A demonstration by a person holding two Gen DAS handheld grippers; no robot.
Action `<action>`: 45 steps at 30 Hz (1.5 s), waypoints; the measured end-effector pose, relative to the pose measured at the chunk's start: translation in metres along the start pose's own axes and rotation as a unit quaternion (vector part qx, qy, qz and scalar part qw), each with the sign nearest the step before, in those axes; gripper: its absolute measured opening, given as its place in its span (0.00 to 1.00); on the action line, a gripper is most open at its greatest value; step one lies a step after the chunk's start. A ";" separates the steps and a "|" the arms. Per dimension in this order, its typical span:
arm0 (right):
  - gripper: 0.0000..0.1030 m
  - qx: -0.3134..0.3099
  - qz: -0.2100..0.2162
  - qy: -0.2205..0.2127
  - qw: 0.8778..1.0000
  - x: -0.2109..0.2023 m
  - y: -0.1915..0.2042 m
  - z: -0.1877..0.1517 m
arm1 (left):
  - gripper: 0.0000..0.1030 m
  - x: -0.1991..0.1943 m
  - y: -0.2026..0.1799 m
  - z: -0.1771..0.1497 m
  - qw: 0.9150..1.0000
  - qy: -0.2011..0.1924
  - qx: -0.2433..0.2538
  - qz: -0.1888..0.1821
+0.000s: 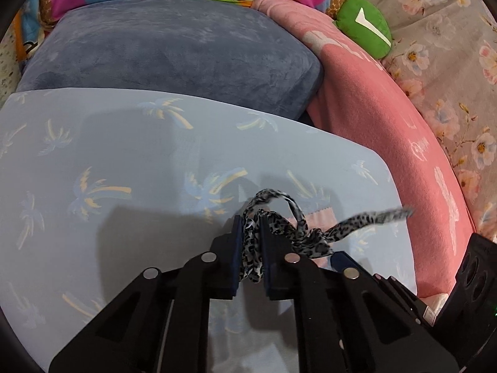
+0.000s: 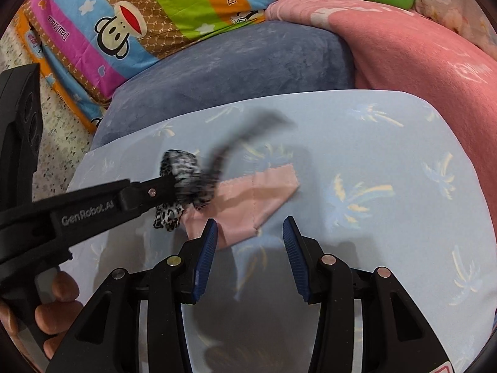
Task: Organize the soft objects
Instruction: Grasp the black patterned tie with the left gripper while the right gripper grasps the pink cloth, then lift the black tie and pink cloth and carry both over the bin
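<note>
A leopard-print fabric strip point(image 1: 279, 233) is bunched and knotted between the fingers of my left gripper point(image 1: 251, 222), which is shut on it; one loose end trails off to the right, blurred. In the right wrist view the same leopard-print strip point(image 2: 183, 174) hangs from the left gripper point(image 2: 174, 186) above a folded pink cloth point(image 2: 257, 195). That cloth lies flat on the light blue palm-print sheet point(image 2: 372, 155). My right gripper point(image 2: 248, 233) stands open just in front of the pink cloth, nothing between its blue pads point(image 2: 206, 258).
A grey-blue velvet cushion point(image 1: 174, 49) lies behind the sheet, a pink blanket point(image 1: 372, 108) curves along the right. A colourful monkey-print quilt point(image 2: 149, 15) and a green plush point(image 1: 366, 28) sit at the back. A person's hand point(image 2: 56, 310) holds the left gripper's handle.
</note>
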State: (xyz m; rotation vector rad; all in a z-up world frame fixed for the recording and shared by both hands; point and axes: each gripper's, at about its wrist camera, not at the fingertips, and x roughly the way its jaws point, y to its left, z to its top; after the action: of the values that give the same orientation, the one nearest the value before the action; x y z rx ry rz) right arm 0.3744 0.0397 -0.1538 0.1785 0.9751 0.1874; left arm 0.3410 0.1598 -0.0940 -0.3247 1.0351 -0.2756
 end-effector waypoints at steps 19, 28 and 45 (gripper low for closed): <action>0.03 0.001 0.004 -0.006 1.000 -0.066 0.010 -0.040 | 0.08 -0.045 -0.018 -0.035 0.998 -0.019 0.034 0.040; 0.03 0.026 0.002 -0.050 0.998 -0.160 0.000 -0.071 | 0.07 -0.098 -0.057 -0.069 0.996 -0.041 0.072 0.020; 0.03 0.063 -0.022 -0.135 0.989 -0.312 -0.051 -0.122 | 0.07 -0.161 -0.152 -0.134 0.985 -0.078 0.152 -0.024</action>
State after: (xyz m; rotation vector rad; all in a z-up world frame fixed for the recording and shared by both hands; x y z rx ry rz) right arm 0.1059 -0.0753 0.0178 0.2898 0.7204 0.0591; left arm 0.1360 0.0620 0.0295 -0.0933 0.8184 -0.4381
